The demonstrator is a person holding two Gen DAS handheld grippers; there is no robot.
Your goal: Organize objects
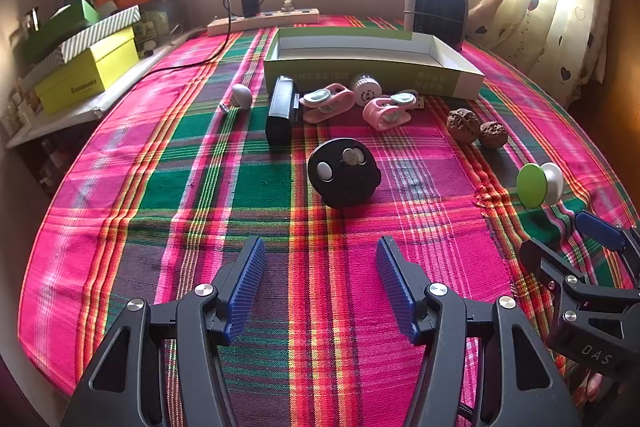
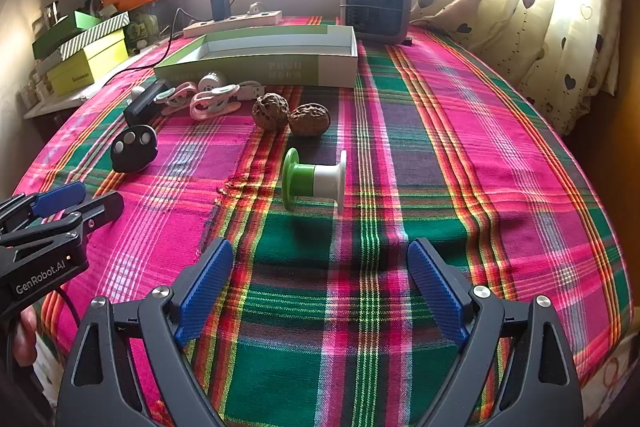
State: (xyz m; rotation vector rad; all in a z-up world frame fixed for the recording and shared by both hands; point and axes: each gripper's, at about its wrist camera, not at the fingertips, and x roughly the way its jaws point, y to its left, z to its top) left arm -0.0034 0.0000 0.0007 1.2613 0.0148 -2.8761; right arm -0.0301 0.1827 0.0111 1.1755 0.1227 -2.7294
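Observation:
A shallow green-and-white box (image 1: 372,77) (image 2: 260,67) lies open at the back of the plaid cloth. In front of it are a black rectangular device (image 1: 280,111), two pink clips (image 1: 326,101) (image 1: 386,111), a white round cap (image 1: 365,89), two walnuts (image 2: 271,111) (image 2: 309,120), a black round remote (image 1: 343,173) (image 2: 133,148), a grey knob (image 1: 241,95) and a green-and-white spool (image 2: 314,179) (image 1: 538,183). My left gripper (image 1: 320,287) is open over bare cloth, short of the remote. My right gripper (image 2: 320,289) is open, short of the spool. Neither holds anything.
A grey fan heater (image 2: 376,5) and a power strip (image 1: 264,19) stand behind the box. Stacked green and yellow boxes (image 1: 88,67) sit on a side shelf at left. Curtains (image 2: 540,7) hang at right. The plaid tablecloth (image 2: 460,167) stretches bare to the right of the spool.

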